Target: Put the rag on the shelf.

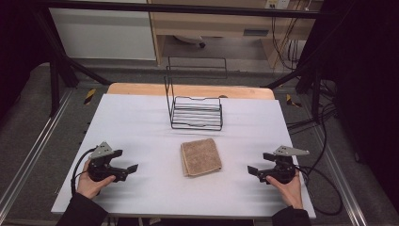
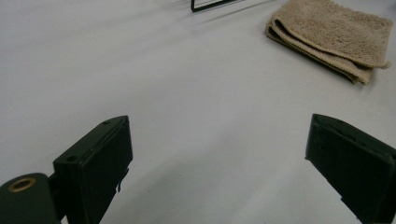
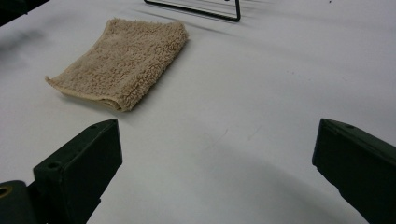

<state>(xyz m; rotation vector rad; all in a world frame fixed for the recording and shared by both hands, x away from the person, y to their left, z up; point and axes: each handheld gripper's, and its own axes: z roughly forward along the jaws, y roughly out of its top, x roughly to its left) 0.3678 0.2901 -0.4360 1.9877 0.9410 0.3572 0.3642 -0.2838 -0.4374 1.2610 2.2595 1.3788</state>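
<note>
The folded tan towel (image 1: 201, 157) lies flat near the middle of the white table (image 1: 141, 127), just on the near side of the black wire rack (image 1: 196, 112) and apart from it. The left gripper (image 1: 126, 161) rests at the near left and the right gripper (image 1: 256, 163) at the near right. Each is well apart from the towel, with its jaws spread wide and nothing between them.

Judged from here, the main risk is a partial grab. The towel is folded in layers, so a jaw closing on the top fold alone could peel it open instead of lifting the whole. A low, sliding approach could also push the towel far across the smooth surface into the rack's base.

The high view gives the full layout, including the rack's tall back frame and both hands. The left gripper view shows the towel's (image 2: 332, 35) stacked layered edge, which the overhead camera flattens. The right gripper view shows the towel's (image 3: 122, 60) pile and its rounded near corner, with the rack's bottom bar (image 3: 196, 10) just beyond.
</note>
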